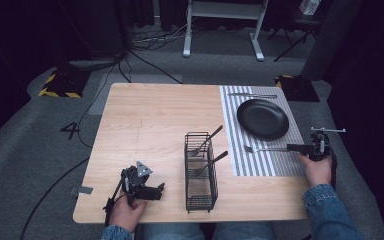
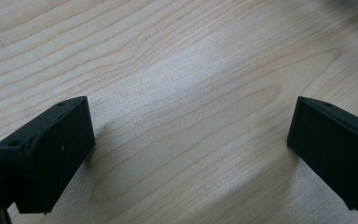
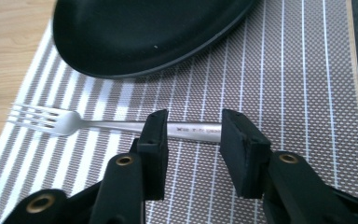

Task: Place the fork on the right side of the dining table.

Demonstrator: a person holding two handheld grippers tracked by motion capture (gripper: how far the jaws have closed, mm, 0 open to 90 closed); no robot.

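Observation:
A silver fork [image 3: 65, 120] lies flat on the striped placemat [image 3: 298, 93], just in front of the black plate [image 3: 144, 32], tines to the left. My right gripper [image 3: 193, 140] stands open over the fork's handle, which shows in the gap between the jaws; the pads do not press on it. In the high view the fork [image 1: 267, 148] lies at the mat's near part with the right gripper [image 1: 295, 147] at its handle end. My left gripper [image 1: 161, 189] rests near the table's front edge. It is open [image 2: 191, 149] over bare wood, nothing between its jaws.
A black wire basket [image 1: 200, 172] stands at the table's middle front with two utensils [image 1: 207, 140] leaning in it. A knife [image 1: 252, 95] lies on the mat beyond the plate [image 1: 263, 118]. The table's right edge runs close to the right hand.

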